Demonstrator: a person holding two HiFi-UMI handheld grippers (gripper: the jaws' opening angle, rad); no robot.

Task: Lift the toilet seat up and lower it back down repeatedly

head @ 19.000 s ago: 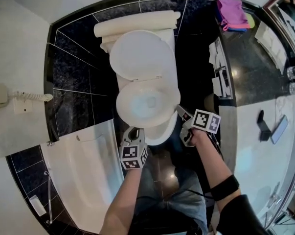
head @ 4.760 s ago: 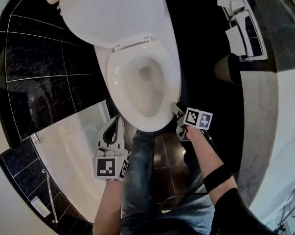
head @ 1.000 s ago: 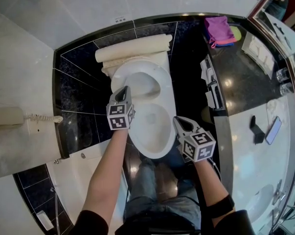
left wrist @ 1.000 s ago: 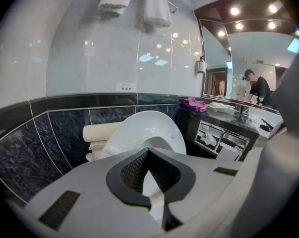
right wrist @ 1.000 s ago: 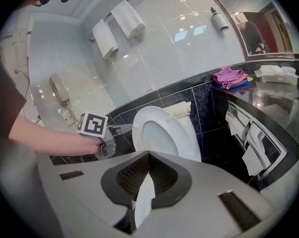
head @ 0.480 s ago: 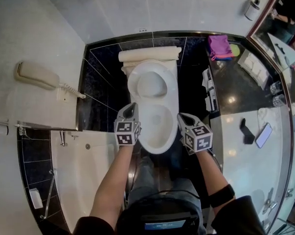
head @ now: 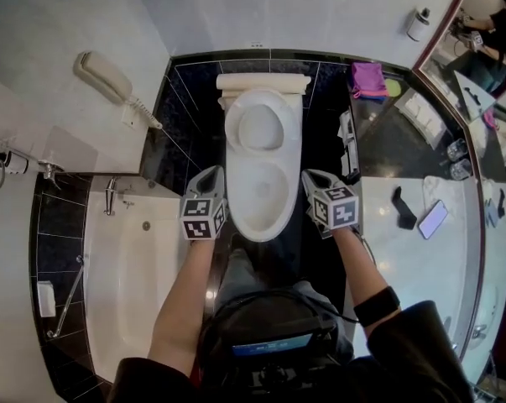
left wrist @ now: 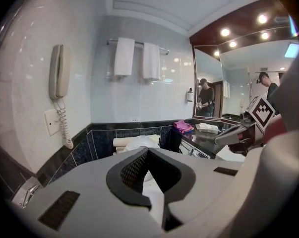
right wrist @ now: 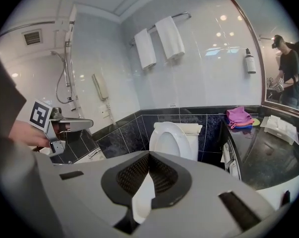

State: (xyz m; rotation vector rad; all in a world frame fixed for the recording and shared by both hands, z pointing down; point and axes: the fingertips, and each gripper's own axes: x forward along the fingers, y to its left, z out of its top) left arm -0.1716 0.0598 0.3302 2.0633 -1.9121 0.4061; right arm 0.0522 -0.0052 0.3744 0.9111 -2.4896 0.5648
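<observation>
The white toilet [head: 261,208] stands in the middle of the head view. Its seat [head: 261,128] is raised and leans back against the tank, the ring facing me. In the right gripper view the upright seat [right wrist: 171,139] shows beyond the jaws. My left gripper [head: 212,172] hangs to the left of the bowl, apart from it, shut and holding nothing. On the bowl's right side my right gripper [head: 308,175] is also shut and empty. Each gripper view shows the closed jaws, left [left wrist: 148,151] and right [right wrist: 149,153], with only air ahead.
A white bathtub [head: 127,284] lies at the left and a wall phone [head: 101,74] hangs above it. The dark counter [head: 387,133] on the right carries a pink cloth [head: 367,78] and a mobile phone [head: 431,218]. Two towels [left wrist: 134,57] hang on a rail.
My left gripper has come away from the raised seat ring and drawn back beside the bowl. The right gripper has risen slightly. The head view now takes in more of the room.
</observation>
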